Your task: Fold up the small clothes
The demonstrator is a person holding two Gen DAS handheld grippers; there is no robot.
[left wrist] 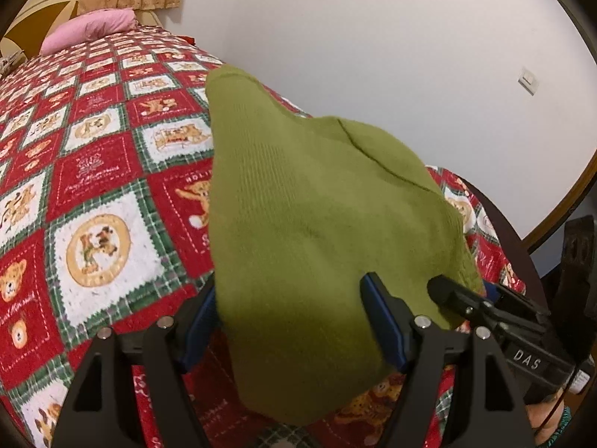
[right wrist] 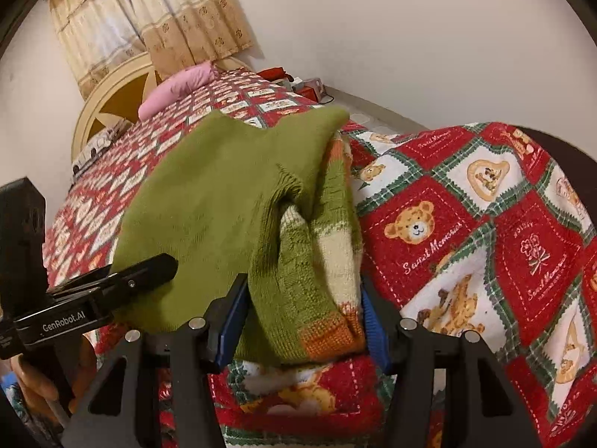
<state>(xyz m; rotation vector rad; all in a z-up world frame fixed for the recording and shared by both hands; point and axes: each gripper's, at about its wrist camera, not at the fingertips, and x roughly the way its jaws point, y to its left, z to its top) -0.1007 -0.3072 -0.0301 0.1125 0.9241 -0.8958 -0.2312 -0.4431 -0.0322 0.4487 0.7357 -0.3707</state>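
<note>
A small olive-green knitted garment (left wrist: 298, 201) with cream and orange patches (right wrist: 328, 261) is held up over the bed. My left gripper (left wrist: 289, 321) has its blue-padded fingers on either side of the garment's near edge, with the cloth between them. My right gripper (right wrist: 302, 317) holds the other end the same way, at the green, cream and orange knit part. The right gripper's black fingers also show in the left wrist view (left wrist: 485, 306). The left gripper also shows in the right wrist view (right wrist: 123, 283). The garment hides the bed below it.
The bed has a red, white and green quilt (left wrist: 93, 186) with teddy-bear patches. A pink pillow (left wrist: 89, 31) lies at the cream headboard (right wrist: 112, 93) under beige curtains (right wrist: 156, 11). A white wall (left wrist: 373, 37) runs along the bed's right side. Small boxes (right wrist: 306, 86) sit on the floor.
</note>
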